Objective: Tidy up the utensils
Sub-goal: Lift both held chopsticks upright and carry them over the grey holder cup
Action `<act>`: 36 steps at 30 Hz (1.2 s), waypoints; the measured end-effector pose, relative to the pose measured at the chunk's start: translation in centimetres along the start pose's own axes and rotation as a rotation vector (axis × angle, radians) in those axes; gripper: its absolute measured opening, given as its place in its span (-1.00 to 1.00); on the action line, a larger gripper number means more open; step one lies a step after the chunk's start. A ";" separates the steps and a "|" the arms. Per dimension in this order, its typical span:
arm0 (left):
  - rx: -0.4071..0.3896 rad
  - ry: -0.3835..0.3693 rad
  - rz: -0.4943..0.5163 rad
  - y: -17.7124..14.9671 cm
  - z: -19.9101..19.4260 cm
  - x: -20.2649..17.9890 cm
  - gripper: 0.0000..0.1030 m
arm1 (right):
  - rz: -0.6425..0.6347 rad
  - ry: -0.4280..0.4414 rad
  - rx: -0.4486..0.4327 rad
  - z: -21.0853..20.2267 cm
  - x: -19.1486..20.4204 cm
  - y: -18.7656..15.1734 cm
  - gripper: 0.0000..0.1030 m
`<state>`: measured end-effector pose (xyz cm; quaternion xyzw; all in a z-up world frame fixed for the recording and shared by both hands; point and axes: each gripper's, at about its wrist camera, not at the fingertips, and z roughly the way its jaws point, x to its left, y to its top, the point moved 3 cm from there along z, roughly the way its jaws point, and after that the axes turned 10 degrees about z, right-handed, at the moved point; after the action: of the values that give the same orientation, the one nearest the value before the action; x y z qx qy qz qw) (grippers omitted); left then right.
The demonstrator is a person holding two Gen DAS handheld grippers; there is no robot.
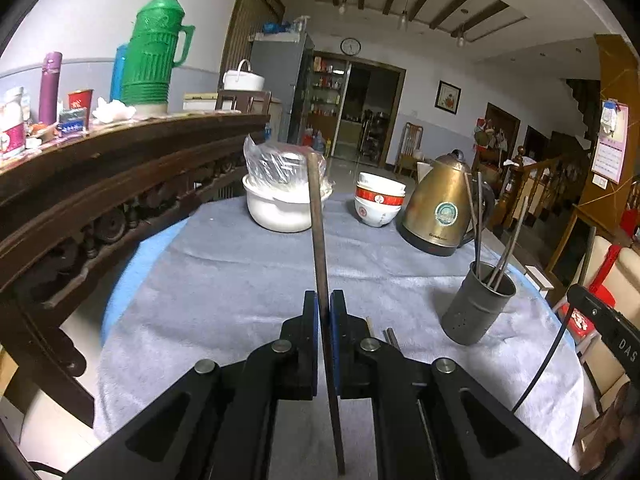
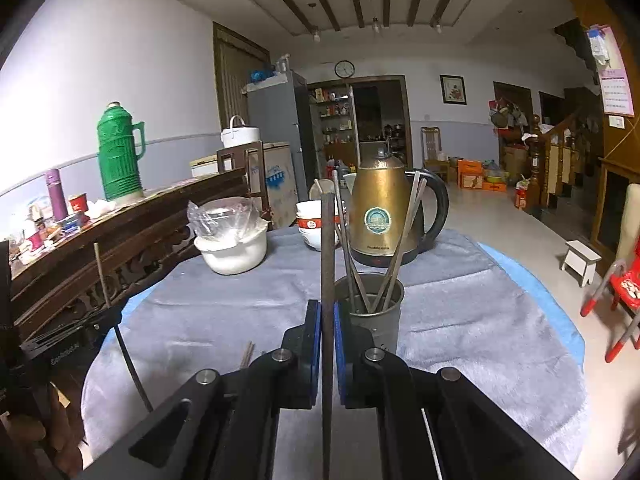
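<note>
My left gripper is shut on a dark chopstick that stands upright above the grey cloth. My right gripper is shut on another dark chopstick, also upright, just left of the grey metal utensil cup. The cup holds several metal chopsticks. In the left wrist view the cup stands to the right of my left gripper. A few loose chopsticks lie on the cloth by the left gripper and show in the right wrist view.
A white pot with a plastic bag, stacked bowls and a brass kettle stand at the far side of the cloth-covered table. A carved wooden cabinet runs along the left. A red chair is at right.
</note>
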<state>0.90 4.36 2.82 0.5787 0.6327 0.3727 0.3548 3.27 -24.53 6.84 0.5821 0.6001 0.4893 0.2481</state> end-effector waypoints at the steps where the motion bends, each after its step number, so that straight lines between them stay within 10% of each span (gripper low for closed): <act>1: -0.003 -0.003 0.001 -0.1 -0.5 0.1 -0.88 | 0.000 0.002 0.000 -0.3 0.1 -0.1 -0.86; 36: 0.024 -0.099 -0.058 -0.4 -4.7 -1.0 -0.90 | 0.028 0.045 0.013 -3.1 -0.6 -0.1 -0.86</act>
<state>-3.36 3.04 4.74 0.5821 0.6353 0.3255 0.3894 0.68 -25.99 7.79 0.5811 0.6005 0.5017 0.2237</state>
